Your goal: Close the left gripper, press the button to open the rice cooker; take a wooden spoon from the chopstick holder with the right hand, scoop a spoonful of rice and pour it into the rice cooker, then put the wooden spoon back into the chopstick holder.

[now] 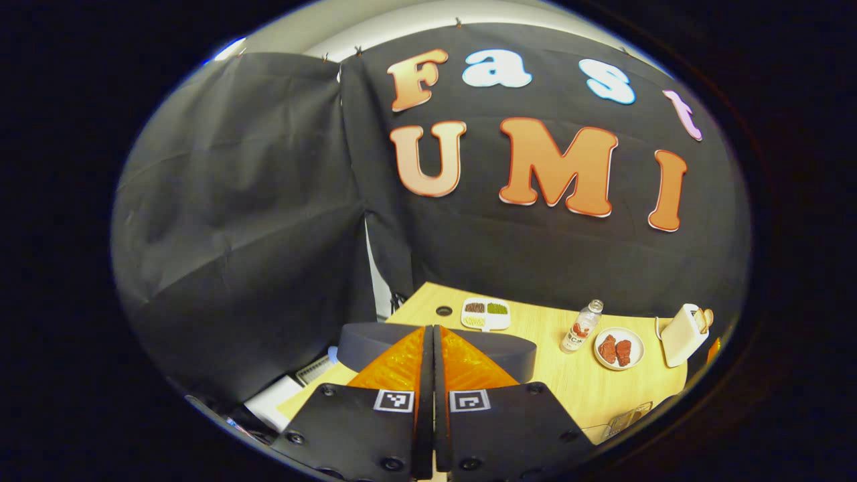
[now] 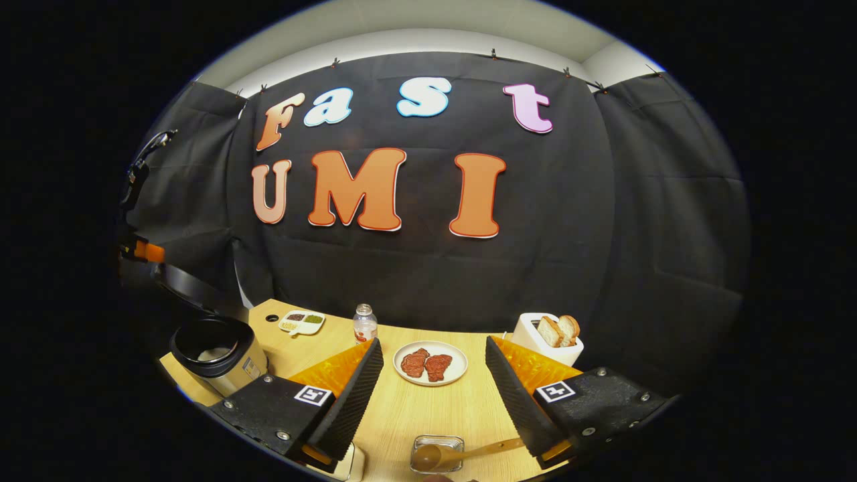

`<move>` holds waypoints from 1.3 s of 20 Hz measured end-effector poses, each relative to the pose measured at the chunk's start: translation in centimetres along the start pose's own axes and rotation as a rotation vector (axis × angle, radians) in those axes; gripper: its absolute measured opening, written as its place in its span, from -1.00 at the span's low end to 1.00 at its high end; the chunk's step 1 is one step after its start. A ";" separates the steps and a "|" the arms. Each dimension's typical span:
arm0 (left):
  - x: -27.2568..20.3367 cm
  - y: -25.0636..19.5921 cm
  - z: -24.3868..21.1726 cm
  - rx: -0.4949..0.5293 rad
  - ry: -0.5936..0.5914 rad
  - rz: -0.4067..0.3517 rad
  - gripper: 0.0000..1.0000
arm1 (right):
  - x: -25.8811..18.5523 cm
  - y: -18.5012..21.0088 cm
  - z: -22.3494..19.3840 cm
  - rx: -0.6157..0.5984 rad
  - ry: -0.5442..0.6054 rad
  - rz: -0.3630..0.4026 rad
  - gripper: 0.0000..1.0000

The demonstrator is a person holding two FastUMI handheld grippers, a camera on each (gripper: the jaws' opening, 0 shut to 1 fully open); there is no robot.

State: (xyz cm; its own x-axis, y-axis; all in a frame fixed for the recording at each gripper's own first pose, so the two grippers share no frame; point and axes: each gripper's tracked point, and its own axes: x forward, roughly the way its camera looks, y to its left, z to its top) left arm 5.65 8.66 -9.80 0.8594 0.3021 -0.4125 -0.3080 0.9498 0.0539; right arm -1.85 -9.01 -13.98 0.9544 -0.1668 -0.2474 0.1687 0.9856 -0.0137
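My left gripper (image 1: 429,329) is shut with nothing between its fingers, and the rice cooker's dark lid (image 1: 509,353) lies right behind its tips. In the right gripper view the rice cooker (image 2: 224,365) stands open at the table's left, its lid (image 2: 191,288) raised. The left gripper (image 2: 142,252) hovers just above that lid. My right gripper (image 2: 434,345) is open over the table. Below it a wooden spoon (image 2: 462,452) rests with its bowl in a small clear container (image 2: 436,443). The spoon's handle runs toward the right finger; whether it touches is unclear.
On the wooden table (image 2: 415,408) are a plate of red meat (image 2: 430,363), a small bottle (image 2: 364,325), a divided dish (image 2: 301,321) and a white toaster with bread (image 2: 550,338). A white object (image 2: 349,463) sits at the near edge.
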 end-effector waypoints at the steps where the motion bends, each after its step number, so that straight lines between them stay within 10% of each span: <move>1: -0.4 -0.8 -0.1 -0.007 0.002 -0.019 -0.88 | -0.1 -0.7 -0.5 0.005 0.010 -0.012 0.91; 7: -1.5 -3.2 0.9 -0.046 -0.071 -0.081 -0.38 | -0.7 -4.6 -3.2 0.041 0.072 -0.085 0.91; 11: -2.3 -4.3 0.4 0.018 -0.110 -0.085 0.42 | -1.2 -6.2 -5.6 0.076 0.132 -0.102 0.91; 16: -3.9 -6.5 0.2 0.059 -0.173 -0.113 0.90 | -1.0 -7.4 -9.2 0.120 0.214 -0.105 0.91; 26: -6.2 -7.7 -0.3 0.120 -0.217 -0.082 0.91 | 1.2 -8.7 -19.0 0.318 0.412 -0.114 0.91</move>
State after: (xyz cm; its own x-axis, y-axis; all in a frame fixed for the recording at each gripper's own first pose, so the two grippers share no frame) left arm 2.59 -0.60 -7.94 0.9510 0.2212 -0.2161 -0.1938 0.9708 0.1410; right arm -6.87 -17.19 -32.58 0.7607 -0.1842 -0.6225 0.3933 0.8936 0.2162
